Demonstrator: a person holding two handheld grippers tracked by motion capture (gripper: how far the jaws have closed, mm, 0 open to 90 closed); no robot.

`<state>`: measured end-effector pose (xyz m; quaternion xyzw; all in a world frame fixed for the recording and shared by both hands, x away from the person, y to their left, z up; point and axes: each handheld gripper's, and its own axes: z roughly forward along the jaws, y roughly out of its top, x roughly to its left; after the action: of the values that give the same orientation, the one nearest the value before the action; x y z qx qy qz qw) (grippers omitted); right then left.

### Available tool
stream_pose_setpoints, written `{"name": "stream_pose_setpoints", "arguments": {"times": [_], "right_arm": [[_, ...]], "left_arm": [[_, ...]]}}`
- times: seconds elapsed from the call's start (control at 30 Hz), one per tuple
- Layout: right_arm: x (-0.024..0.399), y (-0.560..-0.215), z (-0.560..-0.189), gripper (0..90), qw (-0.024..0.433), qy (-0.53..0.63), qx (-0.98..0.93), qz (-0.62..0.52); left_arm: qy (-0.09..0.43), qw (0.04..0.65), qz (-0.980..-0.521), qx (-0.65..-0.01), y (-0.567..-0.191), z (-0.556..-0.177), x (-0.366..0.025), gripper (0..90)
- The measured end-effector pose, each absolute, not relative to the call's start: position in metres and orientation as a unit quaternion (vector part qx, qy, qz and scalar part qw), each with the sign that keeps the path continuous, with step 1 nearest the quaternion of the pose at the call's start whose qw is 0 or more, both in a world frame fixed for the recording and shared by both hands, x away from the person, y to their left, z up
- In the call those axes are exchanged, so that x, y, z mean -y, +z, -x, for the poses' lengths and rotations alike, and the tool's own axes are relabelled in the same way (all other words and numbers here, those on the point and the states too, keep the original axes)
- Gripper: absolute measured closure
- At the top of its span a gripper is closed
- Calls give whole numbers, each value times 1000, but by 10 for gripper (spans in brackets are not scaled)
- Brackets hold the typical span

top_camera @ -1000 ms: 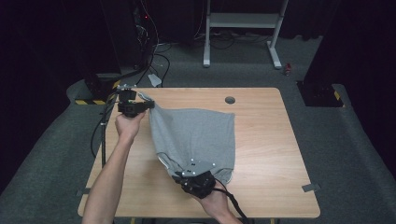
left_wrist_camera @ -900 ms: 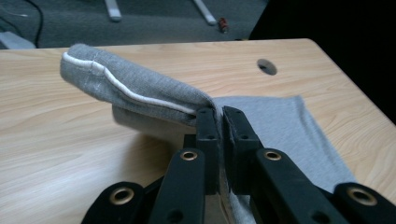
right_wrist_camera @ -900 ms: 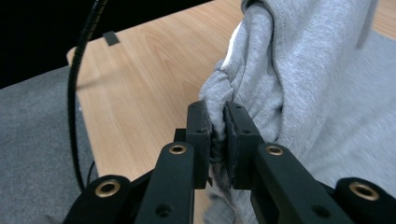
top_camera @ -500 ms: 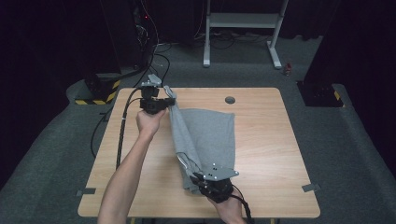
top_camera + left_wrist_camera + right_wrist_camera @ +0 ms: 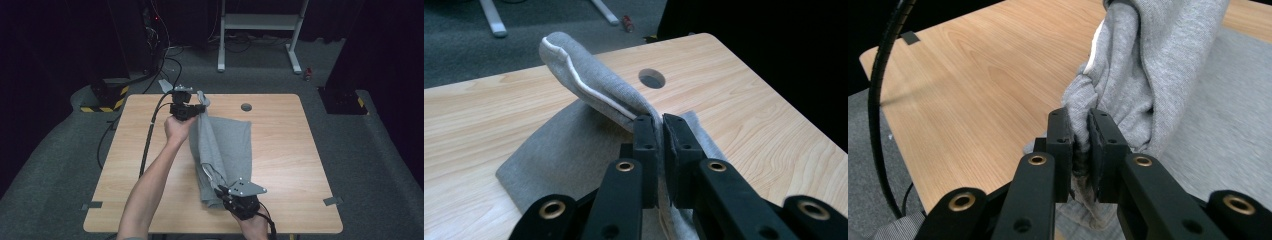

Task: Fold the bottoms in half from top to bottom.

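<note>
Overhead, the dark room has grey carpet point(image 5: 350, 165) around a light wooden table point(image 5: 295, 165), which serves as the landmark; beyond the table's far edge stands a white metal frame point(image 5: 260, 22) on 2 feet, and off its far left corner sit black equipment with a yellow-and-black striped edge point(image 5: 102, 102) and loose cables. A round cable hole point(image 5: 246, 107) pierces the table near the middle of its far edge. On the table's middle lies the grey garment point(image 5: 227, 145), its left part lifted and folded rightward over the rest. The left gripper point(image 5: 200, 111), above the table's far edge just left of the hole, has its jaws pinched on a white-trimmed corner of the cloth; the right gripper point(image 5: 231, 196), at the table's near edge, has its jaws pinched on a bunched fold. Compared with 1 second ago, the garment is no longer spread flat: its left side has been carried right and the visible cloth has narrowed, with both grippers shifted right along the table. No readable writing or brand shows anywhere.
</note>
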<state>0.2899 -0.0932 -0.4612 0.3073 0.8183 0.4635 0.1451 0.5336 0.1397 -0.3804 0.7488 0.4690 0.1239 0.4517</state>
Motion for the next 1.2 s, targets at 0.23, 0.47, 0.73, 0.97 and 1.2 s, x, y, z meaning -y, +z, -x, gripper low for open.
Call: {"name": "stream_pose_setpoints", "arguments": {"times": [0.23, 0.47, 0.73, 0.97, 1.2], "right_arm": [[107, -471, -285, 798, 166, 456, -807, -338], [119, -480, -282, 799, 157, 458, -796, -364], [125, -483, -281, 798, 167, 440, -803, -366], [127, -492, -279, 794, 175, 423, -810, -367], [137, -495, -279, 796, 169, 425, -806, -376]], "left_arm": [[130, 442, -758, -461, -385, -538, -118, 844], [132, 437, -767, -451, -395, -539, -104, 843], [135, 444, -761, -454, -405, -538, -95, 843], [137, 445, -763, -448, -414, -539, -85, 844], [138, 449, -764, -442, -417, -541, -74, 843]]}}
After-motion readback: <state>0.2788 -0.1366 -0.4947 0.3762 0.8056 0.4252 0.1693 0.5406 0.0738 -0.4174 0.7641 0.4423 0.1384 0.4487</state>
